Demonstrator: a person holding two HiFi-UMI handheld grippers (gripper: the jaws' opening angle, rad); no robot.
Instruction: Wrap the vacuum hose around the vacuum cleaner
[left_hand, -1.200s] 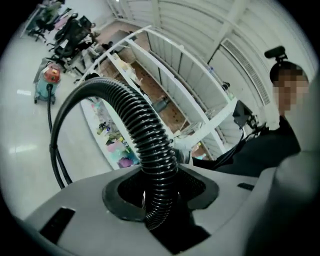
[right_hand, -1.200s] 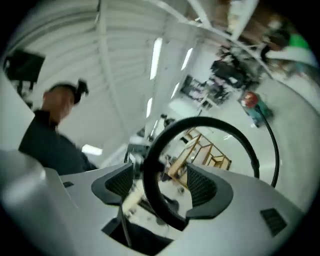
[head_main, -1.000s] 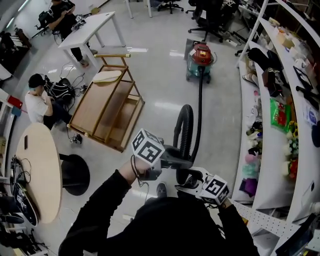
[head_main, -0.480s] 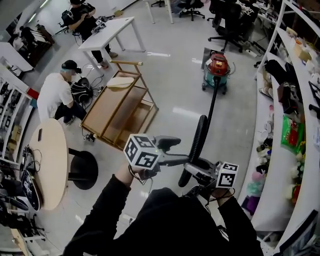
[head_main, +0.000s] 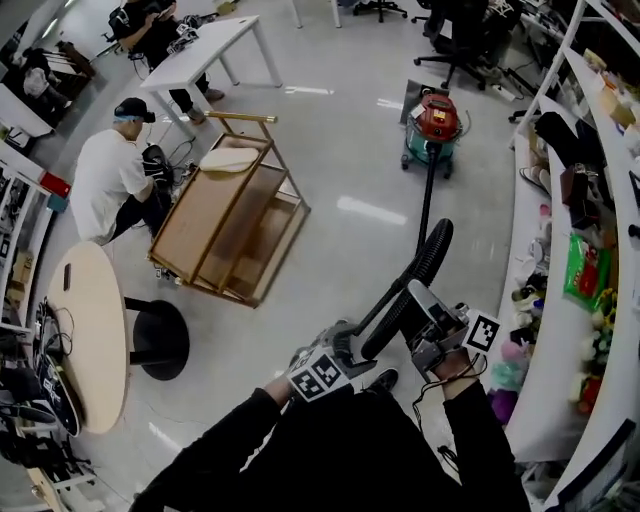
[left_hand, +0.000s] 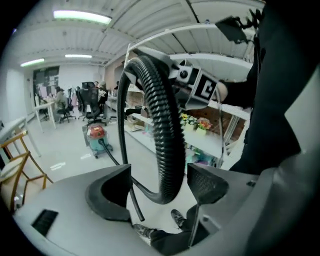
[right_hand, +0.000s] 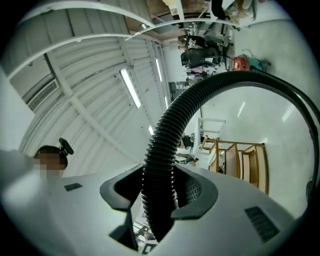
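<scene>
Where clamped, ribbed black hose (head_main: 420, 265) arches.

Office workspace: white desk (head_main: 200, 48), swivel chairs (head_main: 458, 30), stocked shelves (head_main: 548, 340).

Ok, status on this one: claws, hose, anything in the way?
Right claw shut on hose. Left claw open, hose loop between its jaws. Vacuum stands well away, hose unwrapped. Rack off to the side, not blocking.

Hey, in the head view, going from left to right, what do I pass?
Round table → wooden rack → left gripper → right gripper → white shelves.
</scene>
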